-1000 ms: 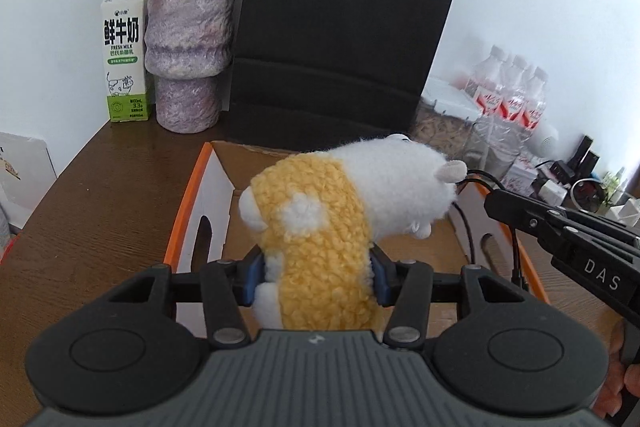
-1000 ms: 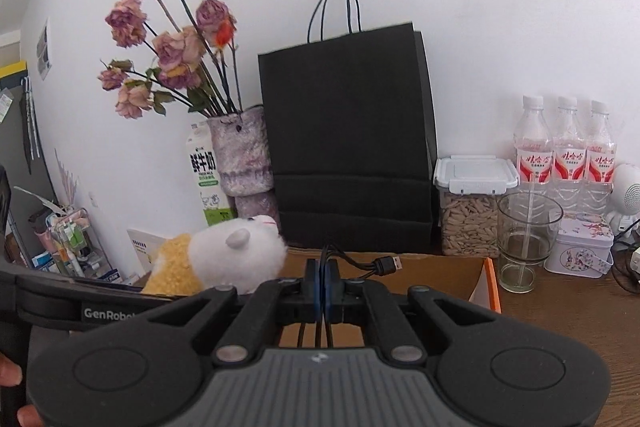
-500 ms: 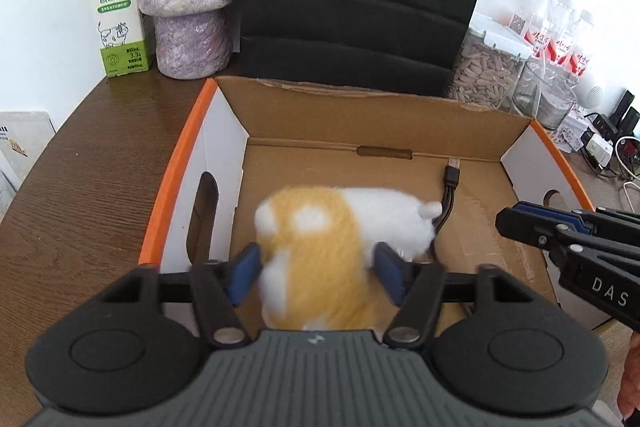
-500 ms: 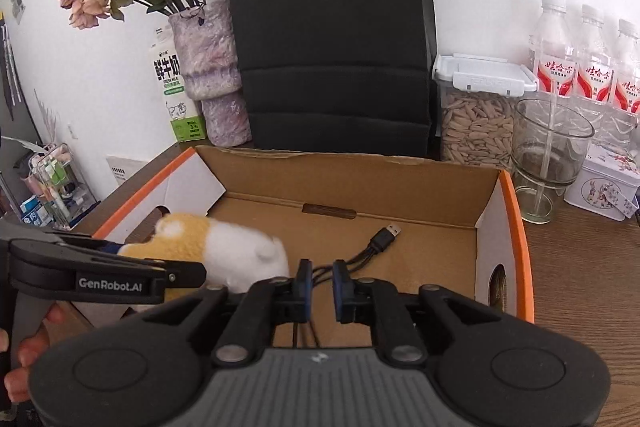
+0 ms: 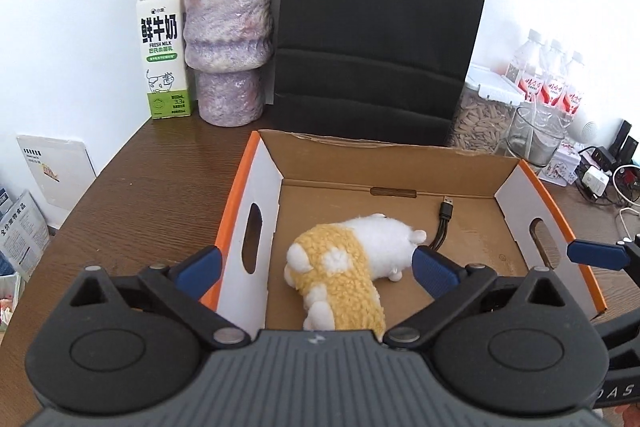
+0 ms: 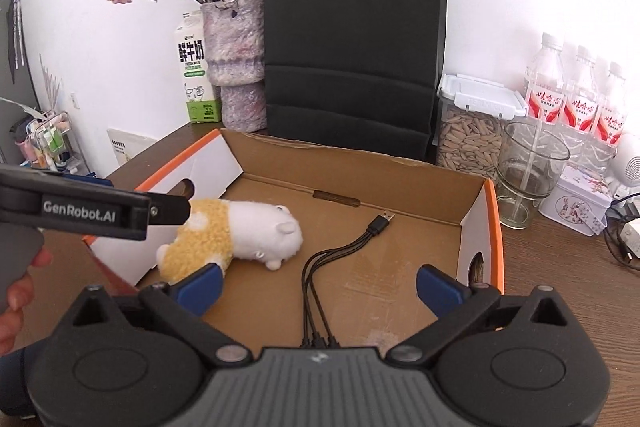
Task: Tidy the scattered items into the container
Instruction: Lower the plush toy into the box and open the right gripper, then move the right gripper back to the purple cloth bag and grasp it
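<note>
A yellow and white plush toy (image 5: 352, 263) lies on the floor of an open cardboard box (image 5: 384, 155) with orange rims. It also shows in the right wrist view (image 6: 236, 235), at the box's (image 6: 360, 167) left side. A black USB cable (image 6: 340, 251) lies in the box to the toy's right; its plug shows in the left wrist view (image 5: 445, 207). My left gripper (image 5: 316, 269) is open and empty above the toy. My right gripper (image 6: 318, 285) is open and empty above the cable.
Behind the box stand a black paper bag (image 5: 380, 27), a purple vase of dried flowers (image 5: 228, 47) and a milk carton (image 5: 162, 47). At the right are a seed container (image 6: 472, 123), a glass (image 6: 528, 171), water bottles (image 6: 576, 95) and a tin (image 6: 576, 199).
My left gripper opened and let the plush toy drop into the box. My right gripper opened and let go of the cable, which now lies in the box. Both grippers pulled back.
</note>
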